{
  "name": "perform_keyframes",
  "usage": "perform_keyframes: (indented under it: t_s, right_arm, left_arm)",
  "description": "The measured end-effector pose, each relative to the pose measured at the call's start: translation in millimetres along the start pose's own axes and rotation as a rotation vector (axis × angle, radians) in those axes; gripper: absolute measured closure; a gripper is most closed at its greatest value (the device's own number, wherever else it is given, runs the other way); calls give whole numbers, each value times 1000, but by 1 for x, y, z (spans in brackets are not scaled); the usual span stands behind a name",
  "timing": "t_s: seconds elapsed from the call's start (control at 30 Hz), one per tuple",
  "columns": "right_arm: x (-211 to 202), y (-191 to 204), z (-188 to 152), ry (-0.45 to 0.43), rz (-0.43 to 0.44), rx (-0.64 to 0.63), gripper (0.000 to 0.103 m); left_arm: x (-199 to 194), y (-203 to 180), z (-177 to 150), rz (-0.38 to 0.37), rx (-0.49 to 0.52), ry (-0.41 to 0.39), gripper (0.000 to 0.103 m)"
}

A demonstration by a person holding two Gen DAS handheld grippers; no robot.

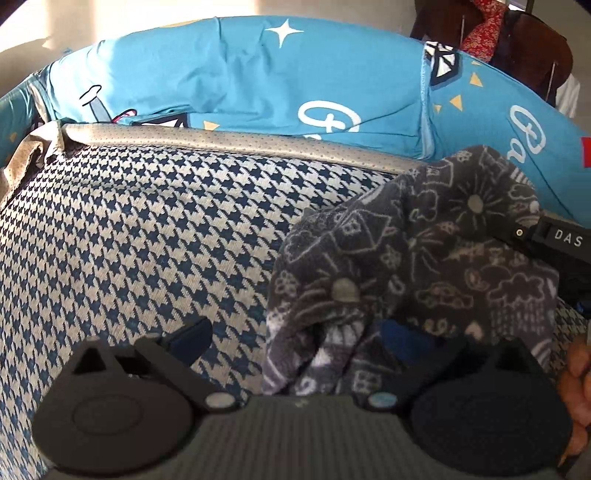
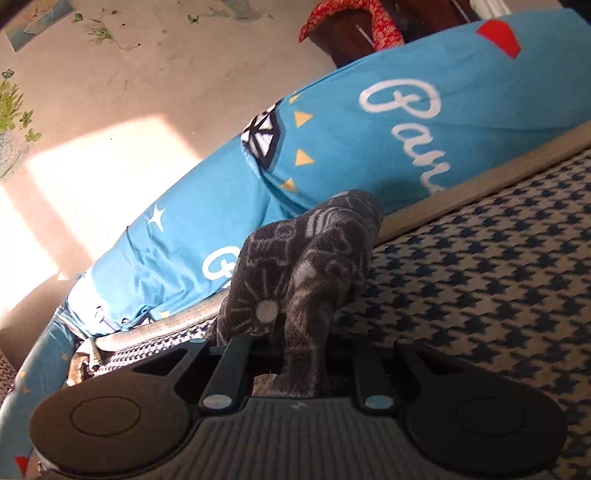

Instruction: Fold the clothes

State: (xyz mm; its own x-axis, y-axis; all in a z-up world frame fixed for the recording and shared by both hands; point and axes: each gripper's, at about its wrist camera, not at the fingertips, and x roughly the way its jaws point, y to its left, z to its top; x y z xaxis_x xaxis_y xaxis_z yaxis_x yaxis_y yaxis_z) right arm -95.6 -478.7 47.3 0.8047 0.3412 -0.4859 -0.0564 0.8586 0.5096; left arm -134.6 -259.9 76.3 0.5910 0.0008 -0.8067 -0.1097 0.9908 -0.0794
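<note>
A dark grey fleece garment [image 1: 413,258] with white doodle print hangs bunched over a houndstooth surface [image 1: 147,229]. My left gripper [image 1: 295,336] is open, its left finger bare over the houndstooth, while the garment's lower folds drape over its right finger [image 1: 402,336]. The right gripper's black body [image 1: 554,240] shows at the far right, level with the top of the garment. In the right wrist view the garment [image 2: 303,266] rises from between the fingers of my right gripper [image 2: 295,354], which is shut on it; the fingertips are hidden by cloth.
A bright blue printed bedding roll [image 1: 258,81] lies along the far edge behind a beige piped border [image 1: 221,140]. A dark chair with red cloth [image 1: 487,33] stands at the back right. A hand [image 1: 576,387] shows at the right edge. A sunlit wall [image 2: 110,147] lies beyond.
</note>
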Motion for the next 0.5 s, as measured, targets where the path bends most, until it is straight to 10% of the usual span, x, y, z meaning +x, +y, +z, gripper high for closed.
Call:
perform_keyframes:
  t_s: [0.5]
  right_arm:
    - [-89, -63, 17, -109, -309, 56, 88]
  left_arm:
    - [-17, -27, -8, -55, 81, -54, 0]
